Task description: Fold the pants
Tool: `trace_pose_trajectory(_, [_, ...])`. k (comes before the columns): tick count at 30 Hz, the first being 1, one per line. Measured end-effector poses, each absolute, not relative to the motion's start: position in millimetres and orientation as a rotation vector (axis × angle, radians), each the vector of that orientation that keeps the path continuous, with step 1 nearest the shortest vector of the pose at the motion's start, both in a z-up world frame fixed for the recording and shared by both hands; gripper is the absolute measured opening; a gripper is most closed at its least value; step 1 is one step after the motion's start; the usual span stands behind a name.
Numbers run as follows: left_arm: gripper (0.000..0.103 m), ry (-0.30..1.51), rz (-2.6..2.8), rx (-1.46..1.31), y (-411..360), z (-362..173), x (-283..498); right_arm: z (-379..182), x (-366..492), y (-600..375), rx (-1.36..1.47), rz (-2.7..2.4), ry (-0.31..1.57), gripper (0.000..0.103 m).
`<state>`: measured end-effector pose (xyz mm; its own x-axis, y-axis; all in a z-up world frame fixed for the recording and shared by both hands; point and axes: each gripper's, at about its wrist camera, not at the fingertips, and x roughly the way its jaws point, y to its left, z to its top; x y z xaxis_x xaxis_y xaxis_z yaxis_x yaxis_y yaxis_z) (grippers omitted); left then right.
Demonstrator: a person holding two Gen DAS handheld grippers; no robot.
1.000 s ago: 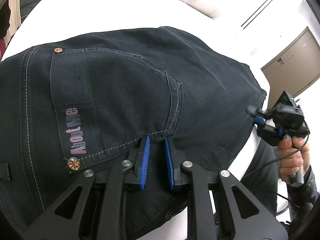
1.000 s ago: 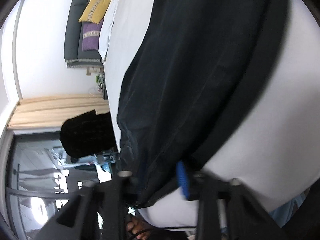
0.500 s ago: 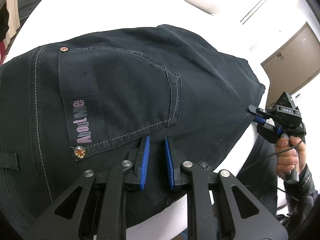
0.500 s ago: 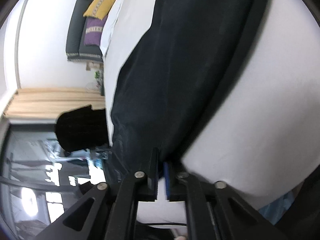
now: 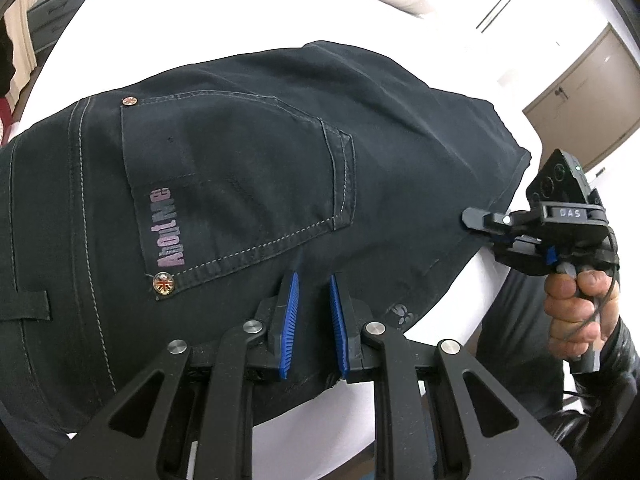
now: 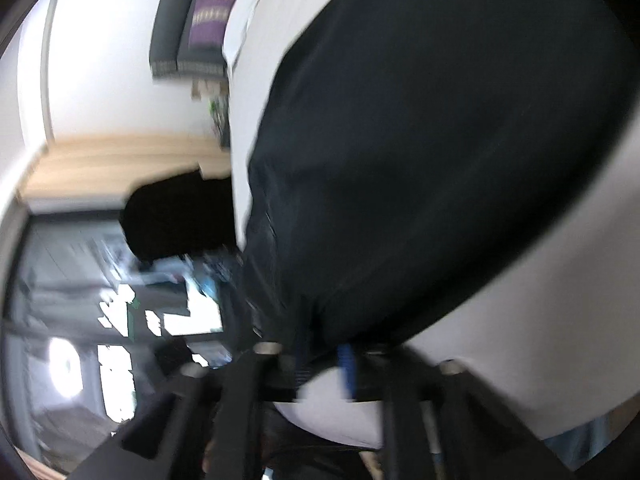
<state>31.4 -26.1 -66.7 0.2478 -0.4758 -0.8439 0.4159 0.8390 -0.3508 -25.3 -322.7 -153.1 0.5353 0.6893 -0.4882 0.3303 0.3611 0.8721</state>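
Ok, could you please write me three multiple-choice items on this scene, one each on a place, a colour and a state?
1. The pants lie on:
A. a white surface
B. a wooden floor
C. a grey sofa

2. The pads of the left claw are:
A. red
B. blue
C. green

3. The pants are:
A. hanging from a hanger
B. lying spread with a back pocket facing up
C. rolled into a ball

Answers:
1. A: the left wrist view shows the dark pants on a white surface that runs past them on every side.
2. B: the left claw has ridged blue pads on its black fingers.
3. B: the back pocket, with its stitching and lettering, faces the camera and the cloth lies spread flat.
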Motion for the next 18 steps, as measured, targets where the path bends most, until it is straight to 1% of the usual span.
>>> trace_pose_trajectory(6, [0.016, 1.180, -0.620, -0.059, -31.5, -67.4, 35.4, -152.5, -26.8, -326.8, 1.227, 0.322, 1.042, 0.002])
trace_pose_trajectory(7, [0.016, 1.179, -0.619, -0.064, -31.6, -67.5, 35.6, -153.6, -27.1, -331.1, 1.251, 0.331, 1.038, 0.004])
trace_pose_trajectory(9, [0.016, 1.178, -0.620, -0.069, -32.4, -69.1, 35.4, -154.9, -30.1, -349.2, 1.326, 0.316, 0.998, 0.014])
trace_pose_trajectory(10, [0.016, 1.177, -0.620, -0.072, -32.3, -69.5, 35.8, -154.8, -34.2, -362.8, 1.373, 0.286, 0.947, 0.017])
trace_pose_trajectory(11, [0.016, 1.177, -0.620, -0.075, -31.1, -70.8, 35.7, -155.3, -40.1, -379.4, 1.406, 0.242, 0.897, 0.020])
trace_pose_trajectory(13, [0.016, 1.178, -0.619, -0.075, -32.0, -71.3, 36.5, -157.2, -51.3, -410.6, 1.459, 0.162, 0.816, 0.020])
trace_pose_trajectory(15, [0.016, 1.178, -0.619, -0.071, -27.5, -70.7, 34.9, -157.4, -65.7, -444.5, 1.505, 0.073, 0.715, 0.017])
trace_pose_trajectory(16, [0.016, 1.178, -0.617, -0.070, -28.3, -70.6, 35.3, -157.2, -71.3, -454.7, 1.504, 0.036, 0.695, 0.011])
trace_pose_trajectory(17, [0.016, 1.177, -0.617, -0.070, -26.9, -70.0, 33.3, -158.2, -78.5, -467.1, 1.498, -0.017, 0.690, 0.001])
trace_pose_trajectory(18, [0.016, 1.177, -0.616, -0.071, -27.0, -70.1, 33.3, -161.6, -85.5, -478.0, 1.519, -0.034, 0.675, 0.001])
